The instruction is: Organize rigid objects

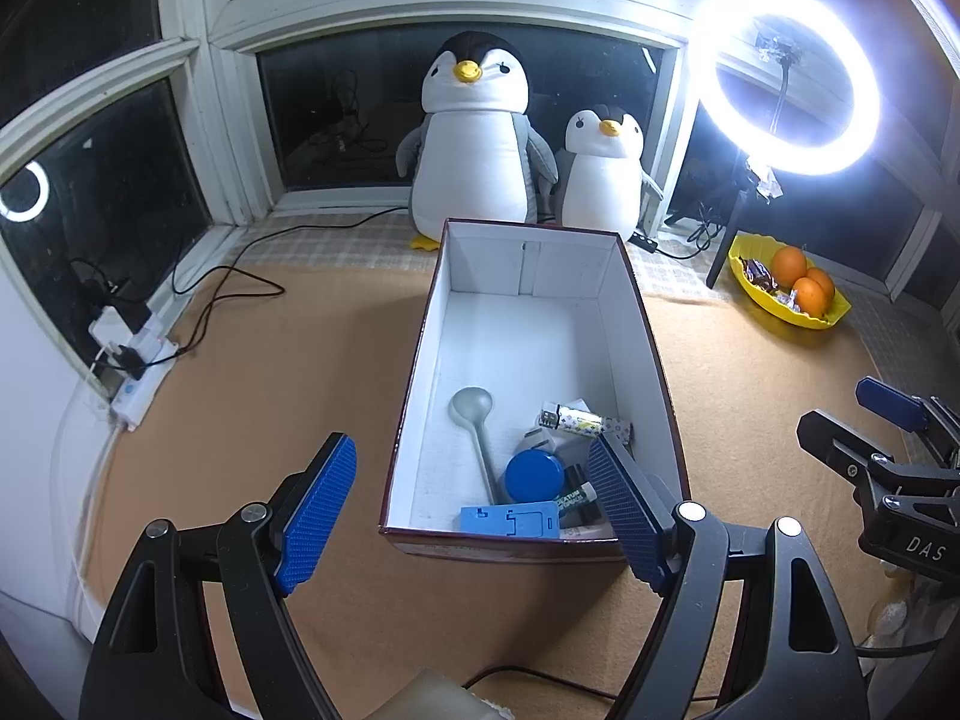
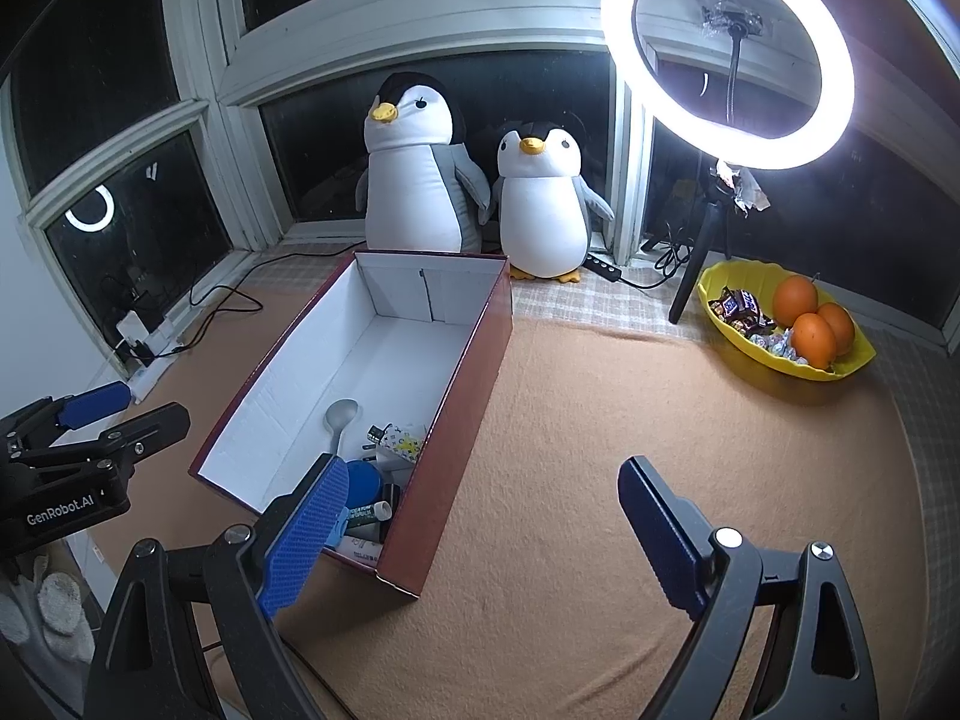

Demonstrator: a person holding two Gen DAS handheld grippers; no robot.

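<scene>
A dark red cardboard box (image 1: pixel 528 252) with a white inside stands on the tan blanket; it also shows in the right wrist view (image 2: pixel 474 372). In its near end lie a grey spoon (image 1: pixel 474 414), a blue round lid (image 1: pixel 534 476), a light blue flat piece (image 1: pixel 510 521), a patterned lighter (image 1: pixel 579 420) and a dark tube (image 1: pixel 573 498). My left gripper (image 1: pixel 471 513) is open and empty, just in front of the box's near end. My right gripper (image 2: pixel 480 531) is open and empty, at the box's near right corner.
Two plush penguins (image 1: pixel 474 132) (image 1: pixel 603 171) stand behind the box by the window. A lit ring light (image 1: pixel 786 78) on a tripod and a yellow bowl (image 1: pixel 786 285) of oranges and sweets are at the right. A power strip (image 1: pixel 135 360) with cables lies at the left.
</scene>
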